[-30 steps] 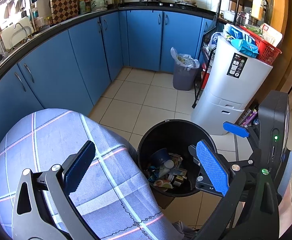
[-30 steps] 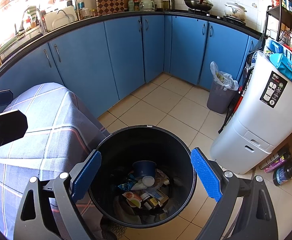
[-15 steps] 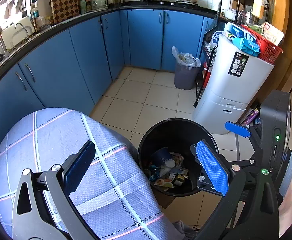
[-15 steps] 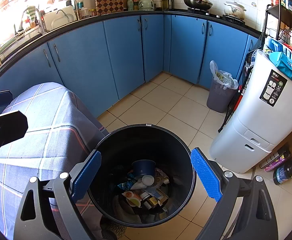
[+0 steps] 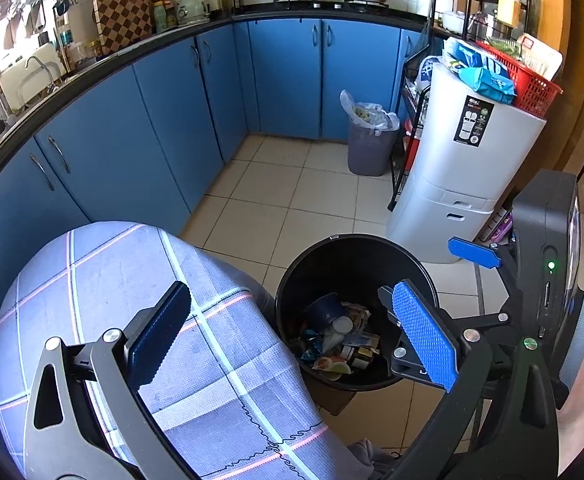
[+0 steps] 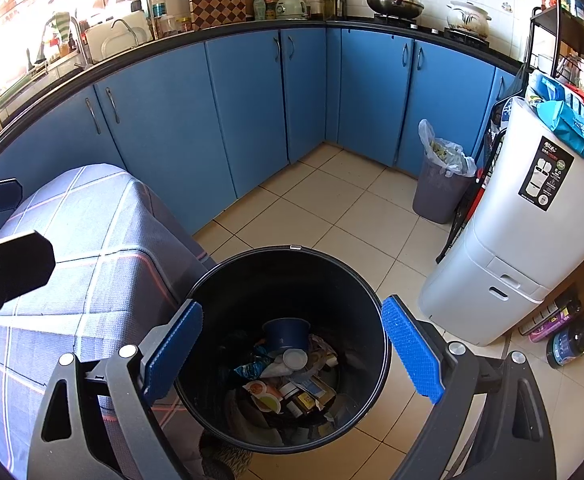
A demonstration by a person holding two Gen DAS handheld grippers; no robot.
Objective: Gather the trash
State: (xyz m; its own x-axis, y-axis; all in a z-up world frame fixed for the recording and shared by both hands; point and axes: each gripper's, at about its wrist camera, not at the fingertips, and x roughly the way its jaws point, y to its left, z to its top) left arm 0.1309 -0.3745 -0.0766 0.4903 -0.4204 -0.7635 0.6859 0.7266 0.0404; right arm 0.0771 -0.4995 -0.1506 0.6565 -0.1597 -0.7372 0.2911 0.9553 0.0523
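A round black bin [image 5: 334,237] stands on the tiled floor beside a table draped in a blue plaid cloth [image 5: 92,280]. It holds trash [image 5: 332,340]: a dark blue cup, wrappers, lids and small jars. My left gripper [image 5: 292,336] is open and empty, over the table's edge and the bin's left side. My right gripper [image 6: 292,352] is open and empty right above the bin [image 6: 292,248], with the trash [image 6: 288,372] between its fingers in view. One of the right gripper's blue fingers [image 5: 472,252] shows beyond the bin. The left gripper's dark fingers [image 6: 12,268] show over the cloth [image 6: 92,220].
Blue cabinets [image 5: 284,80] curve around the back under a black worktop. A grey bin lined with a plastic bag [image 5: 368,140] stands by a black rack. Right of the black bin stands a tall white container [image 5: 464,168] with a red basket on top. Bottles [image 6: 564,332] lie on the floor.
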